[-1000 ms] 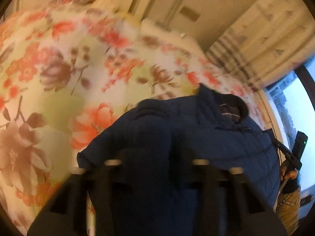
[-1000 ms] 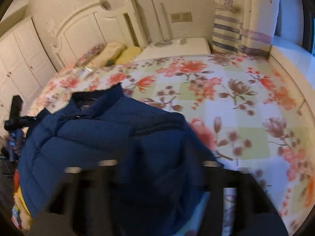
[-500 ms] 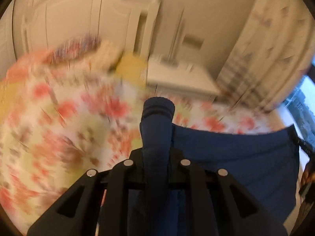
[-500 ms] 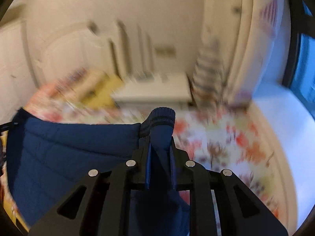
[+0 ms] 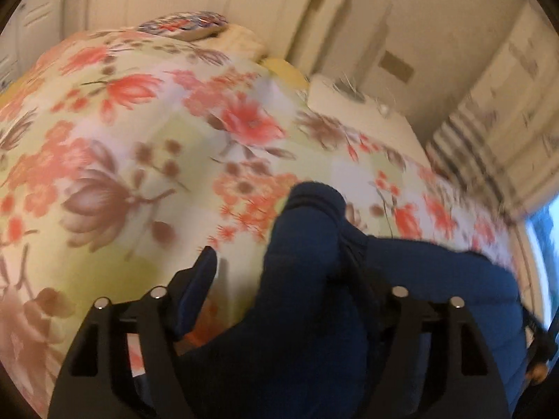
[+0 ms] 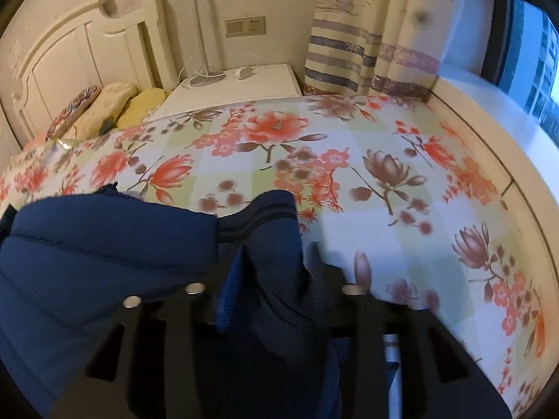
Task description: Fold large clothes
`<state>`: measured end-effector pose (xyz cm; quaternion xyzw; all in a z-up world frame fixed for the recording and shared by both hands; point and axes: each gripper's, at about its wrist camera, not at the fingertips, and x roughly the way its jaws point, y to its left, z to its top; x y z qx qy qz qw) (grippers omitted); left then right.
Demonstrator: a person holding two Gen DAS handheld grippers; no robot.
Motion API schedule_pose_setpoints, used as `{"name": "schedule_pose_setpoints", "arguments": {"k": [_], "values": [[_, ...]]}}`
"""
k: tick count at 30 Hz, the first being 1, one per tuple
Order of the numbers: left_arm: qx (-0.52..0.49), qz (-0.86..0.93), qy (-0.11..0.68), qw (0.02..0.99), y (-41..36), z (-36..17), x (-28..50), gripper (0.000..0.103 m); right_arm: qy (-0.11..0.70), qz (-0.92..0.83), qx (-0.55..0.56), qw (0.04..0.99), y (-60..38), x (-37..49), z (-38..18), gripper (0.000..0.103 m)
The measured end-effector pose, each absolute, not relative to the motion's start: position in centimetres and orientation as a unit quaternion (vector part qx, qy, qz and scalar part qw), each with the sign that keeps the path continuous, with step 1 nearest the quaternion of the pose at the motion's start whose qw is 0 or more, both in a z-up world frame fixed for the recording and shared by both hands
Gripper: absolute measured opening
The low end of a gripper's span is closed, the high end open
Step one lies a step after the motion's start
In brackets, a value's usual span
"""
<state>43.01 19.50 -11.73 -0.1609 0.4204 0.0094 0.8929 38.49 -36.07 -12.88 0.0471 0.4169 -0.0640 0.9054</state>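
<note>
Nearest the cameras, the left gripper [image 5: 279,276] and the right gripper [image 6: 272,272] each straddle a ribbed cuff of the navy puffer jacket [image 6: 104,262]; their jaws have just been opening and now stand apart, the pads no longer pressing the cloth that lies between them. The jacket lies bunched on the near part of the floral bed [image 6: 384,209], both sleeves laid forward over its body. Judging by this, the sleeve fold is being set down, while the body fold is yet to come. Beyond the jacket are the pillows [image 6: 115,104] and the headboard [image 6: 87,52].
</note>
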Motion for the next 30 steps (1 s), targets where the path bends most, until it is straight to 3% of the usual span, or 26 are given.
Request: {"name": "schedule_pose_setpoints", "arguments": {"k": [1,2,5,9,11,15,20,25,30], "values": [[-0.158,0.025,0.408,0.899,19.8,-10.9,42.5,0.076,0.417,-0.065,0.064,0.904,-36.9,38.3,-12.6,0.078],[-0.149,0.041,0.393,0.906,19.7,-9.9,41.7,0.077,0.411,-0.062,0.086,0.906,-37.6,38.0,-12.2,0.087],[-0.100,0.076,0.326,0.937,18.3,-6.1,39.2,0.091,0.349,-0.056,0.120,0.928,-38.5,35.5,-9.0,0.087],[0.013,0.047,0.298,0.953,13.0,-2.5,37.8,0.096,0.325,-0.018,0.045,0.945,-34.7,34.4,-5.4,0.087],[0.051,0.027,0.322,0.945,11.6,-2.4,37.4,0.098,0.323,-0.001,0.010,0.946,-33.0,33.4,-4.4,0.088],[-0.032,-0.066,0.399,0.914,15.5,-4.4,34.0,0.097,0.363,0.040,0.025,0.931,-34.9,29.7,-5.3,0.092],[-0.096,-0.144,0.395,0.902,23.6,-7.2,23.0,0.099,0.372,0.111,0.070,0.919,-40.0,18.3,-9.5,0.092],[-0.093,-0.161,0.401,0.897,25.1,-11.5,17.0,0.100,0.374,0.158,0.082,0.910,-40.2,11.9,-13.6,0.092],[-0.112,-0.187,0.403,0.889,22.7,-14.5,17.0,0.101,0.346,0.178,0.103,0.916,-39.3,12.6,-14.3,0.073]]}}
